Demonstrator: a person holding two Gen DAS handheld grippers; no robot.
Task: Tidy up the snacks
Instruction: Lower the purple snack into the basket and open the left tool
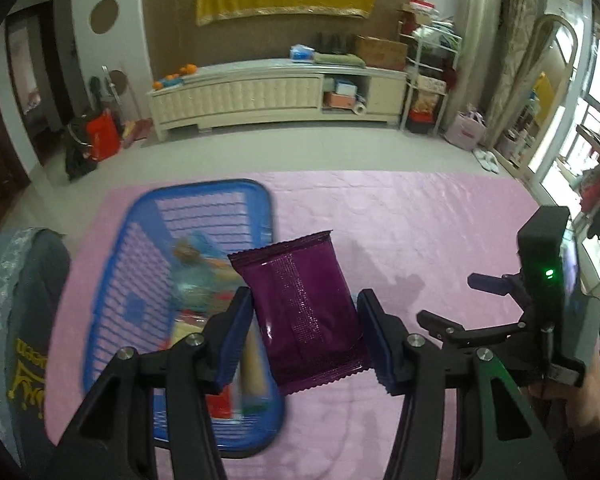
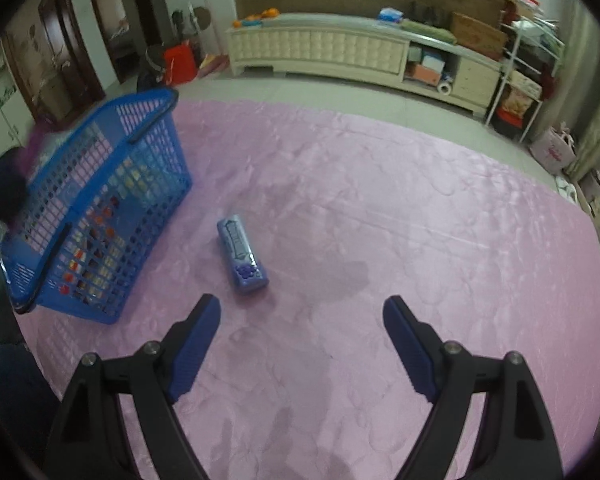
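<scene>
My left gripper (image 1: 305, 322) is shut on a purple snack packet (image 1: 300, 312) and holds it in the air above the right edge of the blue basket (image 1: 140, 248). The basket holds several snacks; they are blurred. In the right wrist view the basket (image 2: 100, 216) stands at the left on the pink cloth. A light purple snack tube (image 2: 242, 256) lies on the cloth to its right. My right gripper (image 2: 300, 312) is open and empty, just in front of the tube. The right gripper also shows in the left wrist view (image 1: 452, 300) at the right.
The pink cloth (image 2: 380, 200) covers the table. Behind it are grey floor and a white TV cabinet (image 1: 276, 96). A grey garment (image 1: 20, 300) lies at the table's left edge in the left wrist view.
</scene>
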